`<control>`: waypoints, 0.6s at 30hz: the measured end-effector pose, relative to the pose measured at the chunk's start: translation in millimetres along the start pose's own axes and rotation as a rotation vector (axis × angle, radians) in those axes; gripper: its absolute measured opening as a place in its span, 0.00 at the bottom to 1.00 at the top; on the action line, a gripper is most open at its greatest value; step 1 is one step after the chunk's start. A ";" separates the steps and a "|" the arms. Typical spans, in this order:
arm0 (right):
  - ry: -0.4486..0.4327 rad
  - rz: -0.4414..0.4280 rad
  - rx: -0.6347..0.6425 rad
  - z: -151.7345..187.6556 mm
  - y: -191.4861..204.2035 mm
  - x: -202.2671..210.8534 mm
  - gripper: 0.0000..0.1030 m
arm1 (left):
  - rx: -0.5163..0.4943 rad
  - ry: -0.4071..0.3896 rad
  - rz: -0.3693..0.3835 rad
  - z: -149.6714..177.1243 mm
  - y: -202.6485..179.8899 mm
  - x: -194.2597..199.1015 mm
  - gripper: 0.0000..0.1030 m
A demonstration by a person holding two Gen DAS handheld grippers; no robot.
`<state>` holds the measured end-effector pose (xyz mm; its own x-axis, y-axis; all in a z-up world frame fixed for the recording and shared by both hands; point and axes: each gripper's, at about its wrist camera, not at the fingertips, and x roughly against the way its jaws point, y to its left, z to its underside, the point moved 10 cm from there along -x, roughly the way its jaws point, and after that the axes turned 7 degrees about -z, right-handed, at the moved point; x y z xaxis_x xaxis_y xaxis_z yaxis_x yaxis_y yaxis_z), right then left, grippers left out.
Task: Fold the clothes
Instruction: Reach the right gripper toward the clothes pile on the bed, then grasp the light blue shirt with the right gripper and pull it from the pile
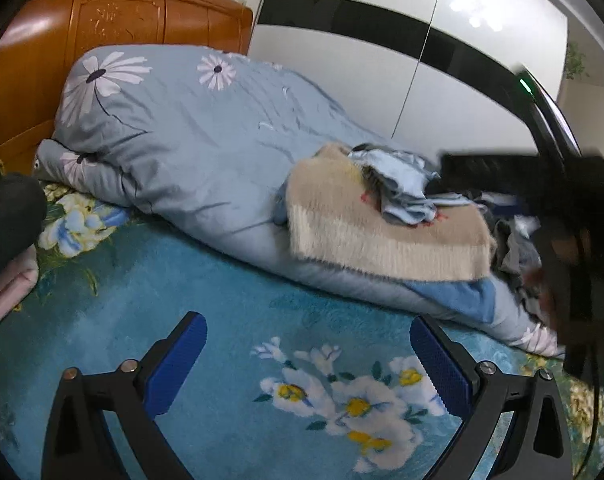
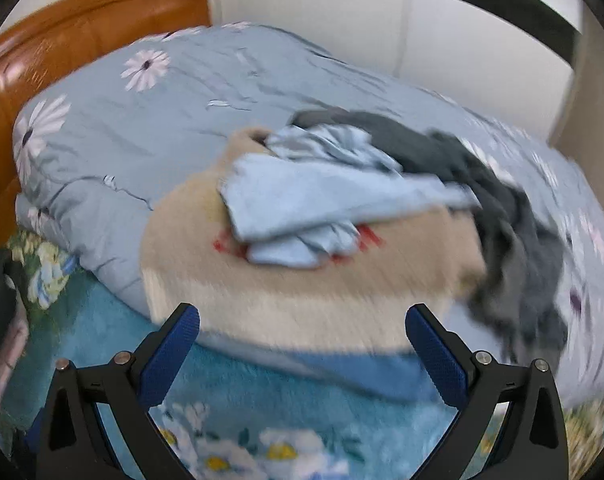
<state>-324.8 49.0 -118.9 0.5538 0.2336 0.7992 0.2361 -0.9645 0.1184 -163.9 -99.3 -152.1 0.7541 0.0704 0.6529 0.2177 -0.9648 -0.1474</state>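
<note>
Two grippers, both spread wide with nothing between their blue pads. My left gripper hangs over the bed, above its teal cover printed with white flowers. My right gripper also hangs over the cover, close to the near edge of the clothes pile; this view is blurred by motion.

Just beyond the right gripper lies a beige sweater with red marks, draped over the near slope of a rolled pale blue duvet. A crumpled light blue shirt sits on top of the sweater, and dark grey clothes trail off to its right over the duvet. A darker blue cloth shows under the sweater's near edge.

From the left wrist the same pile sits right of centre, the right gripper's black body hiding part of it. Behind the duvet stand an orange wooden headboard and a white wardrobe with a black band.
</note>
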 end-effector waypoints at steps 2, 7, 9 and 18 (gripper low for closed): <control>0.000 0.051 0.076 -15.7 0.4 -11.0 1.00 | -0.007 0.009 -0.019 1.3 2.7 -1.7 1.00; 0.027 0.176 0.075 -40.7 -31.9 -30.7 1.00 | 0.032 0.021 -0.012 1.1 8.2 -6.0 1.00; 0.033 0.176 0.071 -50.2 -31.6 -36.7 1.00 | 0.034 0.026 -0.022 2.3 9.4 -9.5 1.00; 0.077 0.101 0.110 -78.2 15.0 -80.0 0.92 | 0.084 0.077 -0.008 9.5 13.3 -23.7 1.00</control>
<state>-427.9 6.2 -135.0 0.5173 0.1223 0.8470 0.2707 -0.9623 -0.0263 -173.0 -111.4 -176.6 0.7029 0.0556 0.7091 0.2772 -0.9395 -0.2012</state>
